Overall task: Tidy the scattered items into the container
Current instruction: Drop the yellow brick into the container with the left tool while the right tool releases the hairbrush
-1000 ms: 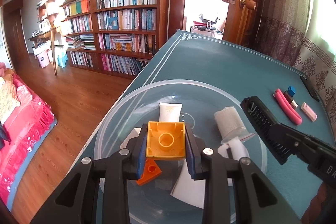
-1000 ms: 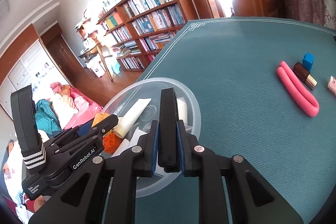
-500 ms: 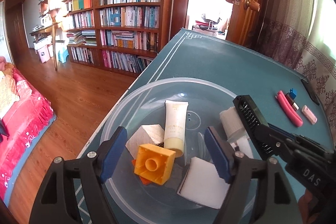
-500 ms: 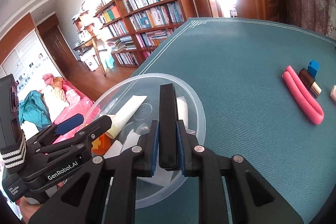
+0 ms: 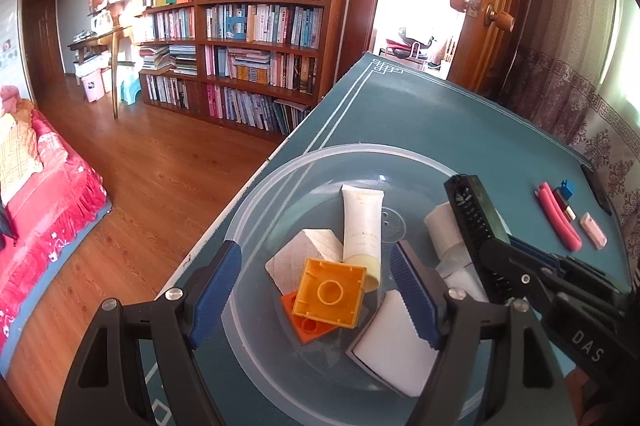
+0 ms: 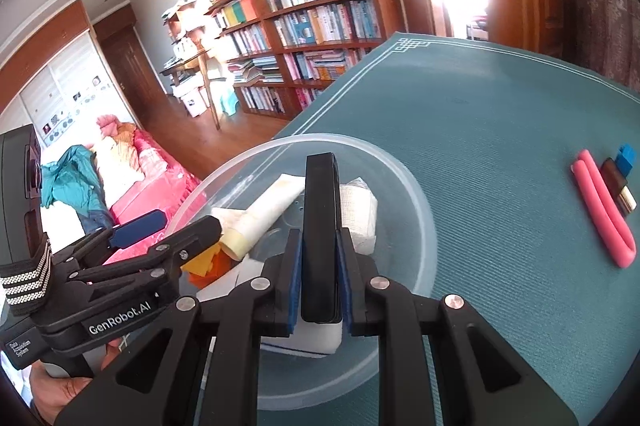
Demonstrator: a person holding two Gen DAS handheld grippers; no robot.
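A clear plastic bowl (image 5: 280,178) sits near the table's left edge. Inside lie a yellow brick (image 5: 330,292), an orange brick (image 5: 306,324), a white tube (image 5: 362,226), a white block (image 5: 304,258), a white sponge (image 5: 394,340) and a gauze roll (image 5: 438,224). My left gripper (image 5: 316,266) hangs open just above the bowl, holding nothing. My right gripper (image 6: 319,238) is shut on a black comb (image 6: 320,186), which points over the bowl (image 6: 420,194) from its right side. In the left wrist view the comb (image 5: 472,222) crosses the gauze roll.
On the teal tablecloth to the right lie a folded pink strip (image 6: 604,218), a small blue brick (image 6: 626,156), a brown tube (image 6: 618,186) and a pale pink piece (image 5: 594,236). The table's left edge drops to a wooden floor. A bookshelf stands beyond.
My left gripper opened and let the yellow brick drop into the bowl, then drew back a little. The right gripper carried the comb further over the bowl.
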